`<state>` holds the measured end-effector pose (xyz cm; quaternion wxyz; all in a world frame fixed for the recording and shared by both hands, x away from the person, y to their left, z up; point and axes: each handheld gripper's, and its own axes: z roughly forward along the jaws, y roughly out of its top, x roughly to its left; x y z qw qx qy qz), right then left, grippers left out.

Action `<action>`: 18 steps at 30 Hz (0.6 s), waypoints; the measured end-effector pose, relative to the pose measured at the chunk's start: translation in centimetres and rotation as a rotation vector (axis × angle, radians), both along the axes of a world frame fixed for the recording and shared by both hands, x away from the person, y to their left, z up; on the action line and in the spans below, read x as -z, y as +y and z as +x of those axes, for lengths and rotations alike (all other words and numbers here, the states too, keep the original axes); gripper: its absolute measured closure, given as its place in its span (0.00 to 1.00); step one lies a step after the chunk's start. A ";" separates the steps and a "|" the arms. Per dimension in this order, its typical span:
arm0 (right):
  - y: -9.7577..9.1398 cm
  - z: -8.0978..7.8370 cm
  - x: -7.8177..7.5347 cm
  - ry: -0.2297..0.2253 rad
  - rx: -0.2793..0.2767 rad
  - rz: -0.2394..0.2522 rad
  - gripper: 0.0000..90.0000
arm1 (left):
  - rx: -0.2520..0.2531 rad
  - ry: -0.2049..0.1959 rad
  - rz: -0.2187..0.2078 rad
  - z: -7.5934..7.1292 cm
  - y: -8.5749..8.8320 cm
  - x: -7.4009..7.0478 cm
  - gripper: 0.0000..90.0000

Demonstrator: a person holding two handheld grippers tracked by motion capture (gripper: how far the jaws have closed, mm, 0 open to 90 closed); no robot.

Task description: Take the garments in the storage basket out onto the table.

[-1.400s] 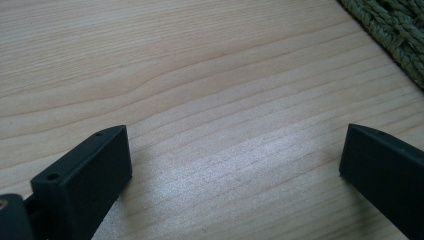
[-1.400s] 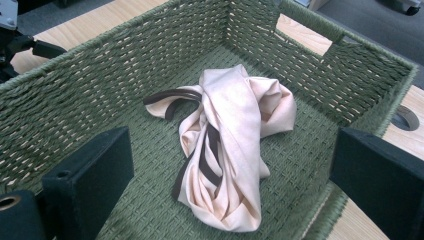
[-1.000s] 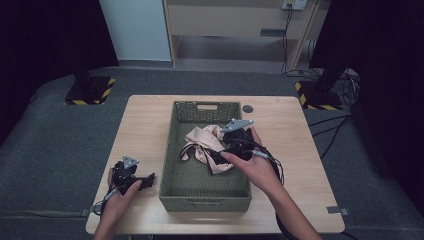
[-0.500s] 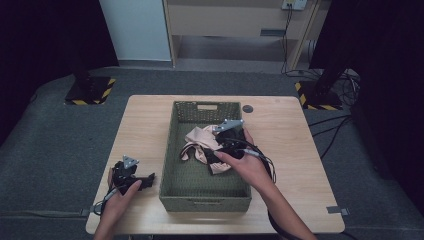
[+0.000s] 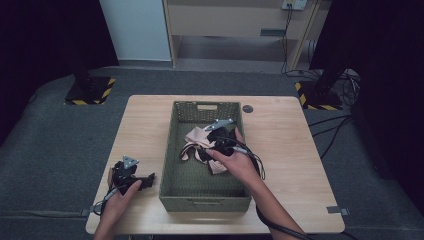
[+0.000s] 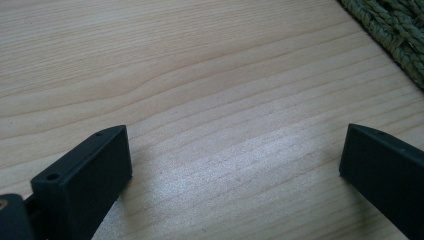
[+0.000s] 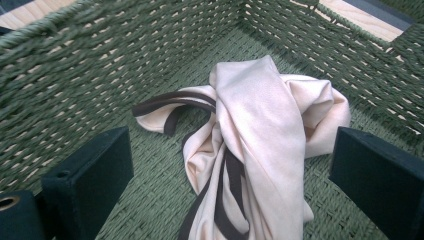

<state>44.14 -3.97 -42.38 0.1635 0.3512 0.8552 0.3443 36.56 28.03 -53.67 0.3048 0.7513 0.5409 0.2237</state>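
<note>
**Right claw spread over the garment in the green basket**

We see our right claw (image 5: 216, 137) inside the woven green basket (image 5: 172, 150), its jaws spread wide with nothing between them. In the right gripper view the beige garment with dark brown trim (image 7: 260, 130) lies crumpled on the basket floor, between the two black jaws but apart from both. It sits toward the far half of the basket, nearer the left wall than the right, and its dark straps (image 7: 172, 100) loop out toward that wall.

Our left claw (image 5: 145, 179) rests low on the wooden counter (image 5: 285, 130), just beside the basket's left wall and outside it. In the left gripper view its jaws stand wide apart over bare wood grain, with a corner of the basket's weave at the upper right. A small dark round disc (image 5: 247, 108) lies on the counter beyond the basket's far right corner.
</note>
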 end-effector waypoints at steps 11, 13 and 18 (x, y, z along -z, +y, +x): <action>1.2 1.7 2.0 0.028 0.016 -0.022 0.04 | 0.000 0.000 0.000 0.0 0.0 0.0 0.00; 1.4 2.0 2.3 0.034 0.023 -0.025 0.04 | 0.000 0.000 0.000 0.0 0.0 0.0 0.00; 1.9 2.6 3.0 0.039 0.019 -0.035 0.04 | 0.001 0.000 0.001 0.0 0.0 0.0 0.00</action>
